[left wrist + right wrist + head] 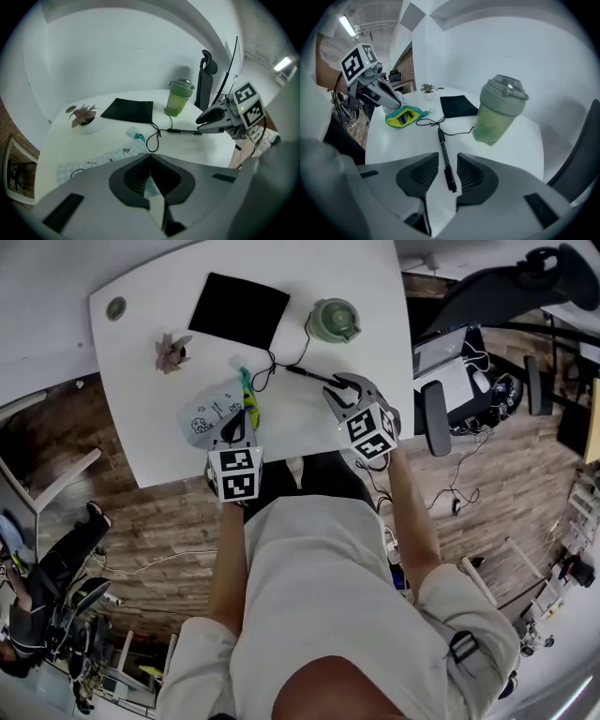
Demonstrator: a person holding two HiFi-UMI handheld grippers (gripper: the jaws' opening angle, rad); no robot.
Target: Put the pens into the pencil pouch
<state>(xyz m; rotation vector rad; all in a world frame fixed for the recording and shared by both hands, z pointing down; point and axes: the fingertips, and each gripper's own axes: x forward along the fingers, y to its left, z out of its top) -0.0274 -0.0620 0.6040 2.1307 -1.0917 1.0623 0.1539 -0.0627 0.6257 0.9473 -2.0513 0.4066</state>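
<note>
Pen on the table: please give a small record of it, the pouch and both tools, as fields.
pen: black, lying on the white table between the right tool's jaws, not gripped
right tool: open
pencil pouch: on the table, mouth open
left tool: shut on the pouch's edge
green cup: upright, beyond the pen

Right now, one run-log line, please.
left gripper: shut on pencil pouch | right gripper: open, around pen | pen: lying on table
</note>
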